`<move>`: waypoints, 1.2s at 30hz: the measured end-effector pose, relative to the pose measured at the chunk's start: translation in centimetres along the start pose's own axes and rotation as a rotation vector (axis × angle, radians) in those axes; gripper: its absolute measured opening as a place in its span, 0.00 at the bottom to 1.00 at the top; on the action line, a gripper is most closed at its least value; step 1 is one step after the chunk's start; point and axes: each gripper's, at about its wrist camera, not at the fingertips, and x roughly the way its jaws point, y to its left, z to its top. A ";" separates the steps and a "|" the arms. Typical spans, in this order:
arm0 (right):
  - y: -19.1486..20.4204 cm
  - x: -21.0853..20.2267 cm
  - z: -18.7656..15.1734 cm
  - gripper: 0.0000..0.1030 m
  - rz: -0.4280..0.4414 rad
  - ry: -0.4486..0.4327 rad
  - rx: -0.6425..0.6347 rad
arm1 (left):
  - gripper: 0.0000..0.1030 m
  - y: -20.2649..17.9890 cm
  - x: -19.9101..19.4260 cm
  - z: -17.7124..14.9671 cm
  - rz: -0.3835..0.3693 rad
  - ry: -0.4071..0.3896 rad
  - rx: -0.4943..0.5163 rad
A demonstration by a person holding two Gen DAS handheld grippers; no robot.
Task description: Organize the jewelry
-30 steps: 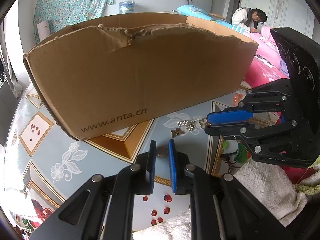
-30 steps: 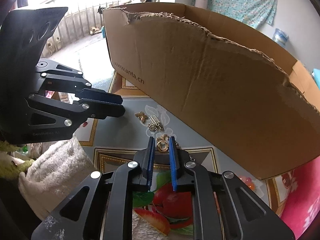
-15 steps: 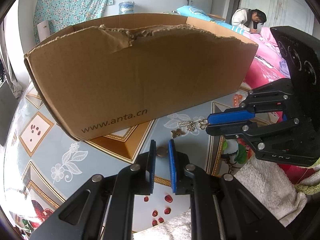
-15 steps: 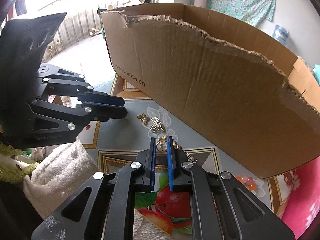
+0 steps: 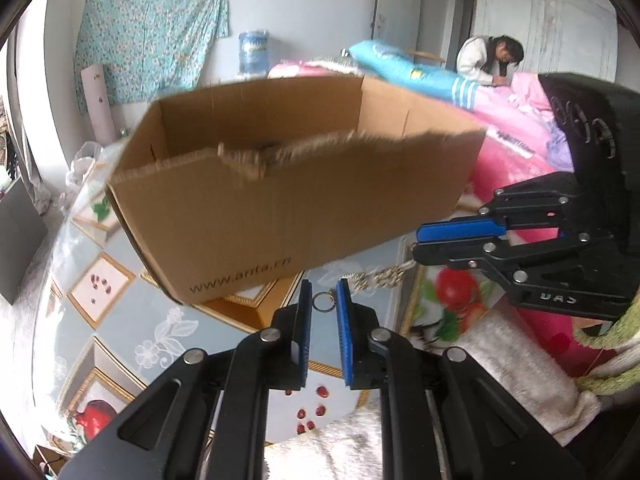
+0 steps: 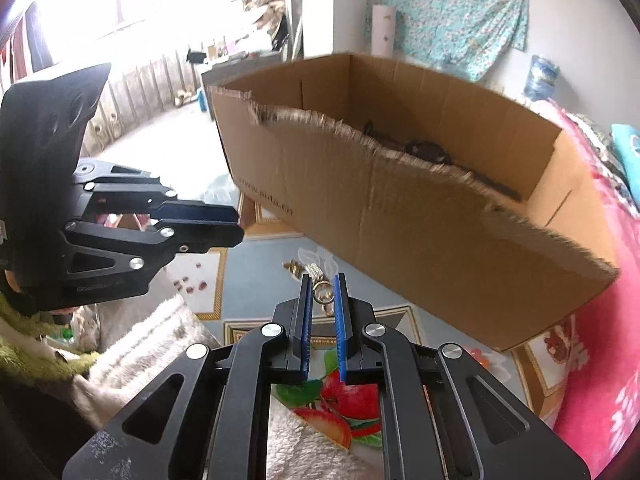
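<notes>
Left claw [image 5: 323,300] pinches a small ring [image 5: 322,303]; right claw [image 6: 323,294] grips a gold chain [image 6: 323,296], cardboard box [image 6: 420,216] just beyond.

1. Both grippers now sit higher than a second ago, so the cardboard box [image 5: 296,200] shows its open inside.
2. The left gripper [image 5: 323,302] carries a small ring [image 5: 322,302] up between its pads.
3. The right gripper [image 6: 323,294] lifts gold rings [image 6: 323,293], a chain [image 5: 380,276] trailing below it.
</notes>
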 end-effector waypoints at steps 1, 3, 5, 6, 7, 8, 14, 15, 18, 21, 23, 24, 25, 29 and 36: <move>-0.2 -0.7 0.0 0.08 0.001 -0.019 0.014 | 0.11 -0.2 -0.5 0.2 -0.001 -0.010 0.005; -0.5 -1.9 0.0 0.08 0.002 -0.049 0.035 | 0.11 -0.5 -1.6 1.0 -0.007 -0.032 0.015; -1.0 -3.3 0.2 0.08 0.010 -0.087 0.057 | 0.11 -0.6 -2.9 1.8 -0.021 -0.058 0.020; -1.2 -4.2 0.5 0.08 0.013 -0.108 0.063 | 0.11 -0.7 -3.6 2.4 -0.027 -0.076 0.024; -1.4 -4.9 0.7 0.08 0.020 -0.130 0.069 | 0.11 -0.8 -4.2 3.0 -0.032 -0.093 0.027; -1.8 -5.7 1.1 0.08 0.027 -0.150 0.074 | 0.11 -0.8 -4.8 3.8 -0.038 -0.111 0.029; -5.8 -7.5 5.2 0.08 0.081 -0.196 0.128 | 0.11 0.1 -5.7 8.2 -0.068 -0.152 0.026; -7.0 -7.3 6.2 0.08 0.108 -0.177 0.149 | 0.11 0.7 -5.0 9.4 -0.073 -0.137 0.017; -9.2 -5.1 8.2 0.08 0.133 -0.089 0.184 | 0.11 2.1 -2.6 11.7 -0.109 -0.065 -0.036; -10.5 -1.8 9.2 0.08 0.147 0.033 0.225 | 0.11 3.3 0.3 12.9 -0.131 0.010 -0.079; -11.6 0.5 9.6 0.08 0.164 0.121 0.258 | 0.11 4.0 2.9 13.7 -0.150 0.072 -0.106; -11.9 1.4 9.6 0.08 0.164 0.151 0.269 | 0.11 4.2 3.8 14.1 -0.149 0.091 -0.111; -12.3 2.3 9.7 0.08 0.160 0.183 0.271 | 0.11 4.2 4.8 14.4 -0.152 0.107 -0.110; -12.9 5.1 10.4 0.08 0.116 0.250 0.258 | 0.11 4.3 8.7 16.0 -0.184 0.180 -0.132; -14.5 6.6 11.7 0.14 0.052 0.285 0.246 | 0.12 4.3 12.7 18.2 -0.157 0.252 -0.152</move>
